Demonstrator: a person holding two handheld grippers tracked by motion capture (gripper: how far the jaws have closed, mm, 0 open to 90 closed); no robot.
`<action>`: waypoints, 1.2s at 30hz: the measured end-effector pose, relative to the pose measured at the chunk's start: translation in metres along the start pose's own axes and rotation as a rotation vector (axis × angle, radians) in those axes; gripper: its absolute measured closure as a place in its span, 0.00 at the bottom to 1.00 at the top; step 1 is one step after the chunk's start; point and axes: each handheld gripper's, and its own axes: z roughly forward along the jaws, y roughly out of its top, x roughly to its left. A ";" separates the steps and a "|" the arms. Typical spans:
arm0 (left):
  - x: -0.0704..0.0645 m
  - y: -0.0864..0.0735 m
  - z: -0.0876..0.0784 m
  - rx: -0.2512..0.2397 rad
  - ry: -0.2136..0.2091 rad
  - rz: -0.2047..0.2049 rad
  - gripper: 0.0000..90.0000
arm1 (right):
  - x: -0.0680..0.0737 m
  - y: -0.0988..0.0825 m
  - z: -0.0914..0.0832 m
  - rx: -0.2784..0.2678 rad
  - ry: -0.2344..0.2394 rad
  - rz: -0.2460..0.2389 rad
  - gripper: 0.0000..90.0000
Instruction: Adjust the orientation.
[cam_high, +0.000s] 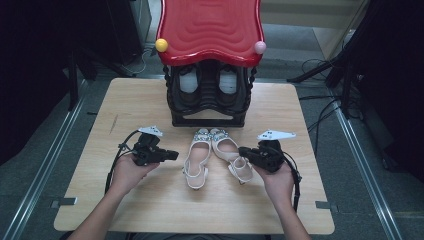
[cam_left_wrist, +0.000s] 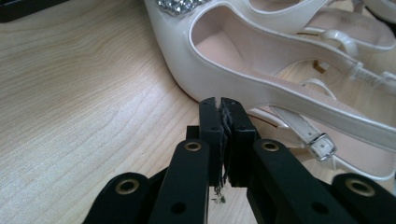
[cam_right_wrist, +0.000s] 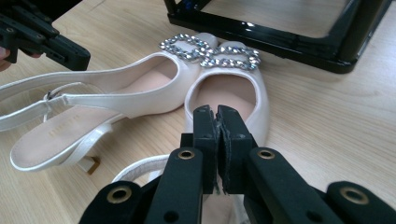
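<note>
Shoes: a white slingback pair (cam_high: 216, 156) lies toes toward a black shoe rack (cam_high: 209, 95); the left gripper (cam_high: 170, 155) and right gripper (cam_high: 243, 151) flank it, jaws closed and empty, seemingly poised to grasp.

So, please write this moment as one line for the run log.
left gripper: shut, beside left shoe | right gripper: shut, over right shoe | shoe rack: behind

Black gripper (cam_left_wrist: 220, 105) jaws, brass-ringed screw holes
</note>
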 end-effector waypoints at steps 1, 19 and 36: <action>0.001 0.000 0.001 0.003 0.004 0.005 0.97 | -0.001 -0.001 -0.001 -0.004 0.002 0.009 0.97; -0.001 0.002 0.016 0.042 -0.014 0.002 0.98 | -0.019 -0.009 -0.007 0.033 -0.092 -0.001 1.00; 0.000 0.008 0.035 0.080 -0.035 -0.002 0.97 | -0.025 -0.022 0.022 0.140 -0.019 0.060 1.00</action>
